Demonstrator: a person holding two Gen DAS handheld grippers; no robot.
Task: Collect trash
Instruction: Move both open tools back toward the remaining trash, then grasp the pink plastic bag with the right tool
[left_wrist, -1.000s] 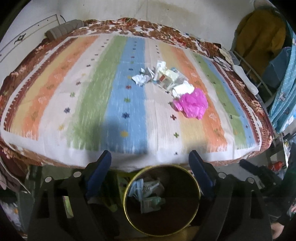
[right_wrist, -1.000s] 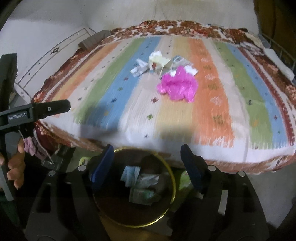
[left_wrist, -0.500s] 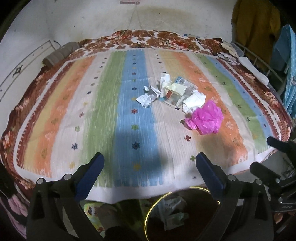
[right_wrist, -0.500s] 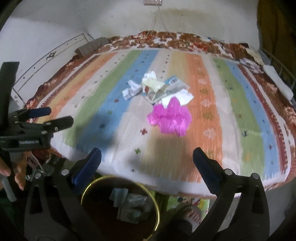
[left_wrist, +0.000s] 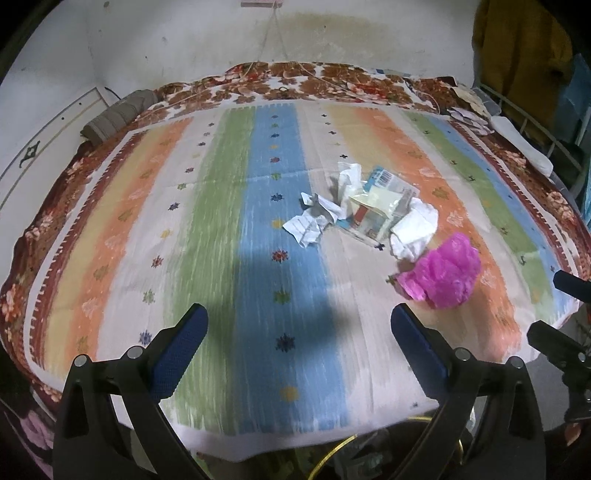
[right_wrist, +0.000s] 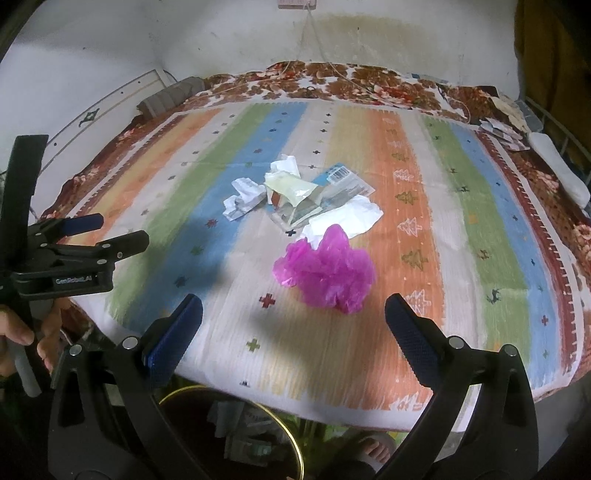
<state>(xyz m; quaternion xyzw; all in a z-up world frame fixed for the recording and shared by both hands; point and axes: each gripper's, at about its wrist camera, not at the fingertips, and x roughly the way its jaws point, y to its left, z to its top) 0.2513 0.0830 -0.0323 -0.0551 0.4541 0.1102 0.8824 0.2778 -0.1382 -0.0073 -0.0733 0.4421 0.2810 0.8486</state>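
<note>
A heap of trash lies mid-bed on the striped cover (left_wrist: 258, 258): crumpled white paper (left_wrist: 308, 227) (right_wrist: 242, 197), a yellowish wrapper with printed packaging (left_wrist: 378, 206) (right_wrist: 295, 195), a white tissue (left_wrist: 413, 227) (right_wrist: 351, 219), and a crumpled pink plastic bag (left_wrist: 441, 273) (right_wrist: 327, 273) nearest me. My left gripper (left_wrist: 297, 323) is open and empty over the near blue stripe. My right gripper (right_wrist: 293, 317) is open and empty, just short of the pink bag. A gold-rimmed bin (right_wrist: 258, 435) (left_wrist: 332, 454) holding paper scraps stands on the floor below the bed's near edge.
The left gripper (right_wrist: 70, 251) and the hand holding it show at the left of the right wrist view. Papers and a white pillow (right_wrist: 554, 170) lie at the bed's far right, a grey roll (left_wrist: 118, 114) at the far left. A foot (right_wrist: 373, 448) stands beside the bin.
Both grippers have moved from above the bin forward over the bed toward the trash heap, and their jaws have spread wider. The bin has slid to the bottom edge of both views.
</note>
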